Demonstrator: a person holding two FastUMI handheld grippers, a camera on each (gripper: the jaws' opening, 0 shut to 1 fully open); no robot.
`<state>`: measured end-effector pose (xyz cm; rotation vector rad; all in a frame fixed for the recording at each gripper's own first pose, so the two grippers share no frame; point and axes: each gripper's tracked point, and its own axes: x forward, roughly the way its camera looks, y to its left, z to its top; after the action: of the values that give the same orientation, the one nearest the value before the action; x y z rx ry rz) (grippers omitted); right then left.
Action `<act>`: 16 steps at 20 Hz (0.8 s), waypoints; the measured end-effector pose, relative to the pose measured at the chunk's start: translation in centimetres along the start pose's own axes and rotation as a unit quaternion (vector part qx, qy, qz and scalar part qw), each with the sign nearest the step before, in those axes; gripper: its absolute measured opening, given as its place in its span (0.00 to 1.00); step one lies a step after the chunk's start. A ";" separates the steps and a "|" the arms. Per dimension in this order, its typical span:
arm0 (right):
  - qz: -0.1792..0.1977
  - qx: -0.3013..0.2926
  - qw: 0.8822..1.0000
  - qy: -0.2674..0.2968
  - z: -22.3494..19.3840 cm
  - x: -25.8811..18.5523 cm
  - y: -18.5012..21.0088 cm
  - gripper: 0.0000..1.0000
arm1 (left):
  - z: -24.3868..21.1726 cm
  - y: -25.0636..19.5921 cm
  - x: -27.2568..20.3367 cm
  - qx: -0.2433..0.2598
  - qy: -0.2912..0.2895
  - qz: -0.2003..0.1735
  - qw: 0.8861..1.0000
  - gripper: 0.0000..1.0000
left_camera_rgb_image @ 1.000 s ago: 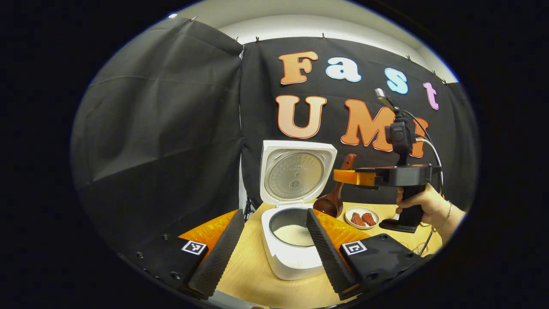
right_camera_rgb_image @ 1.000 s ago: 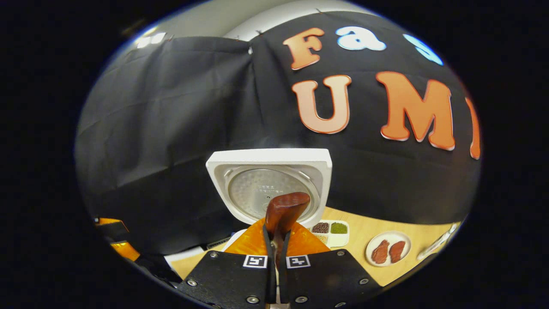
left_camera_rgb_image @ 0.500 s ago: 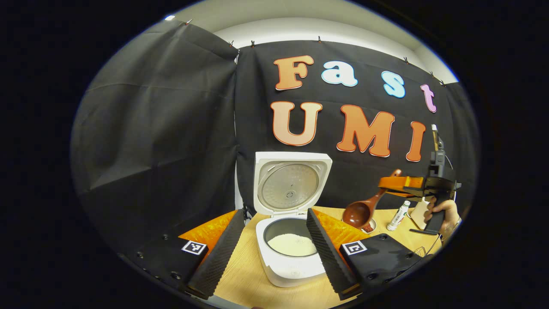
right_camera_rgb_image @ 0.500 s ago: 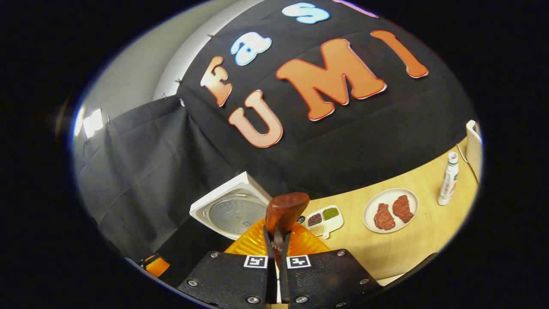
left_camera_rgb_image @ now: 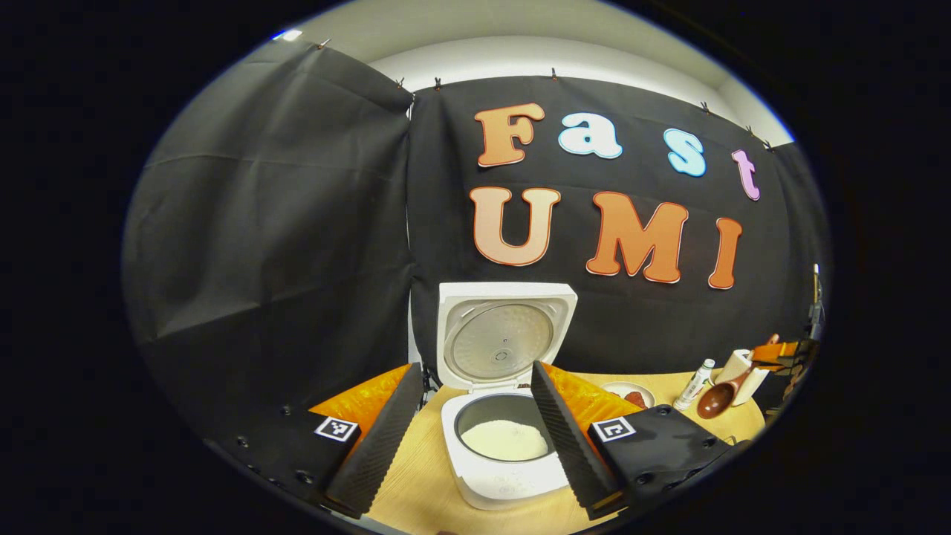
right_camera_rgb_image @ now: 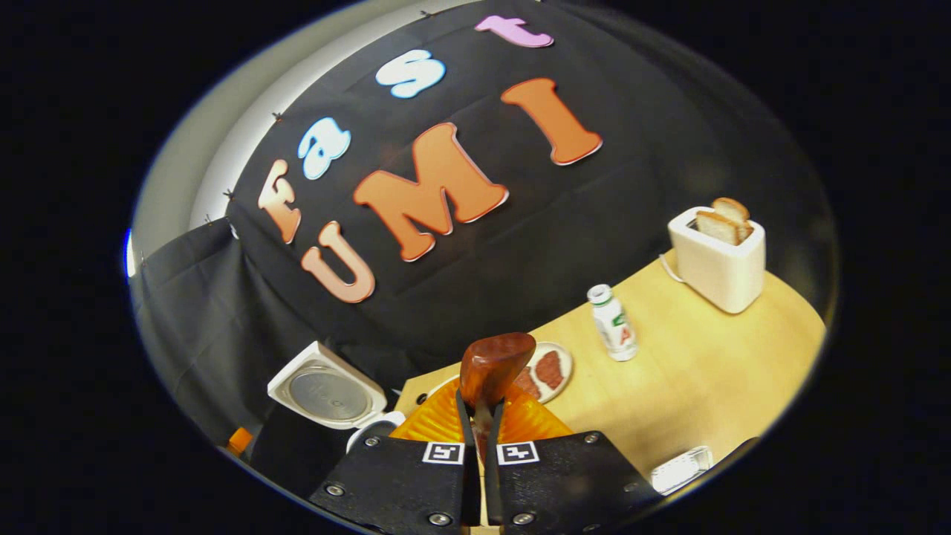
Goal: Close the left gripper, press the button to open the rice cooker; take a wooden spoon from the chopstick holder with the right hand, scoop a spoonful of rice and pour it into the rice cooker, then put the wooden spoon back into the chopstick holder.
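Pale wooden tabletop [right_camera_rgb_image: 706,386] under black cloth. The right claw [right_camera_rgb_image: 479,416] is clenched on the wooden spoon [right_camera_rgb_image: 492,364]. Beyond it: 1 plate [right_camera_rgb_image: 559,371] with 2 meat pieces, 1 bottle [right_camera_rgb_image: 614,323], 1 toaster [right_camera_rgb_image: 717,256]. The left claw [left_camera_rgb_image: 468,431] is spread before the open rice cooker [left_camera_rgb_image: 505,446].
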<state>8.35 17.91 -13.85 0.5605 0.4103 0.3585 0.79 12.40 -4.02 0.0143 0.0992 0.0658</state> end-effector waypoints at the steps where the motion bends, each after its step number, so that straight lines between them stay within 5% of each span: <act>1: -0.018 0.000 1.000 -0.001 0.0 -1.0 -1.8 0.02 | -0.1 -0.2 0.3 0.001 0.000 0.001 1.000 0.99; 10: -0.132 -0.002 0.991 0.007 -1.8 -8.2 -13.8 0.02 | 1.0 -4.3 2.1 0.007 -0.005 -0.021 1.000 0.99; 16: -0.155 0.020 0.987 0.027 -5.3 -9.8 -15.9 0.02 | 0.9 -5.7 2.5 0.007 0.000 -0.020 1.000 0.99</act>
<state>0.85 3.37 -24.36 0.5168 0.5492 0.0672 3.79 6.84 -3.44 0.0272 0.1007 0.0249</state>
